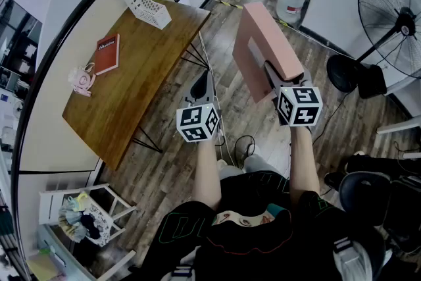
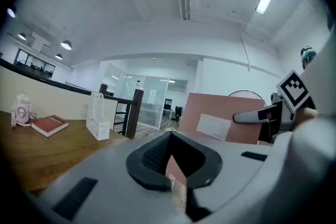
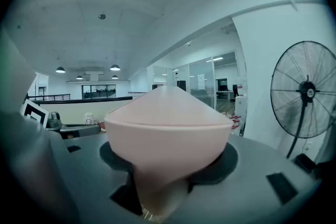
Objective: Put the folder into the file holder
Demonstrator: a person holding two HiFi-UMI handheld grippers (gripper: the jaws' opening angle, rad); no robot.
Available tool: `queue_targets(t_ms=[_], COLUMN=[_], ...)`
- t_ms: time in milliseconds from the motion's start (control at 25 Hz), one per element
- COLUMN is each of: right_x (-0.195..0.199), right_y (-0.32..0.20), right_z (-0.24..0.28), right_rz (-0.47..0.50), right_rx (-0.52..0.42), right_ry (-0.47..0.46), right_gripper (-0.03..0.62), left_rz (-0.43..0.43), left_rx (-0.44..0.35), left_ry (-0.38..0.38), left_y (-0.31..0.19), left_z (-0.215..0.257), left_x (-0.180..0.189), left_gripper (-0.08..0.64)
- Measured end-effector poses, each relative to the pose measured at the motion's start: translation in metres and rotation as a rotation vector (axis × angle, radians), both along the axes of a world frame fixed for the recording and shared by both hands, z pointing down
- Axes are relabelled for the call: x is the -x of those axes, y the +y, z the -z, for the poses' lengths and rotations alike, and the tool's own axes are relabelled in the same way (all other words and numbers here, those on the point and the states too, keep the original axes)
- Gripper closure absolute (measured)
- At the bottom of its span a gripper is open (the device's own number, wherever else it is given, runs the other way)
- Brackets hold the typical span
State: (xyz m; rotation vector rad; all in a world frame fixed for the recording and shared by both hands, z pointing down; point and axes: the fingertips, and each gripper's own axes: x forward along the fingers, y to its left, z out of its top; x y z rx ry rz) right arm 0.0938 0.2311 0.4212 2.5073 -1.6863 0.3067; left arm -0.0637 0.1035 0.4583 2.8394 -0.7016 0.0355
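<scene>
Bare forearms, head view, bottom edge: one gripper each. Left gripper (image 1: 200,77) over plank floor (image 1: 164,161), beside the table. Right gripper (image 1: 272,72) clamps a pink cardboard folder (image 1: 263,36), upright in the air, well apart from the white mesh file holder (image 1: 146,4) at the far end of the brown wooden table (image 1: 145,76). White wire rack (image 1: 49,201), lower left, holds crumpled cloths. Black pedestal fan (image 1: 391,16) at right.

Left gripper view: jaws drawn together at the tips, nothing gripped; file holder stands on the table.

Right gripper view: jaws closed on the folder's edge.
</scene>
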Motion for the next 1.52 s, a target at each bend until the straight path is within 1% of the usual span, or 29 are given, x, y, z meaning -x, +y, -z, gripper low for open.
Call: queue_targets(t_ms=[160, 320, 600, 840, 1120, 1240, 1320, 1520], right_x=[-0.012, -0.031, -0.078, -0.12, -0.164, -0.18, -0.187, -0.185], right_y=[0.002, 0.004, 0.011, 0.025, 0.037, 0.041, 0.036, 0.012], right_z=[0.004, 0.014, 0.034, 0.047, 0.057, 0.057, 0.054, 0.044], right_rz=[0.0, 0.019, 0.012, -0.017, -0.043, -0.063, -0.066, -0.022], right_rx=[-0.005, -0.023, -0.053, -0.061, -0.098, -0.108, -0.108, -0.107], right_ry=[0.005, 0.005, 0.027, 0.041, 0.029, 0.015, 0.002, -0.024], right_gripper=[0.314, 0.313, 0.313, 0.313, 0.313, 0.313, 0.313, 0.313], left_rz=[0.003, 0.007, 0.006, -0.014, -0.034, -0.042, -0.031, 0.025], left_rx=[-0.01, -0.025, -0.07, -0.108, -0.132, -0.135, -0.127, -0.116], left_ry=[0.008, 0.024, 0.051, 0.06, 0.065, 0.062, 0.054, 0.034], left_y=[0.003, 0.005, 0.008, 0.015, 0.02, 0.023, 0.017, -0.006], left_z=[0.005, 0.014, 0.035, 0.054, 0.064, 0.065, 0.062, 0.056], left_x=[-0.014, -0.035, -0.079, -0.118, -0.159, -0.167, -0.166, -0.151], left_gripper=[0.563, 0.563, 0.563, 0.563, 0.563, 0.563, 0.563, 0.563])
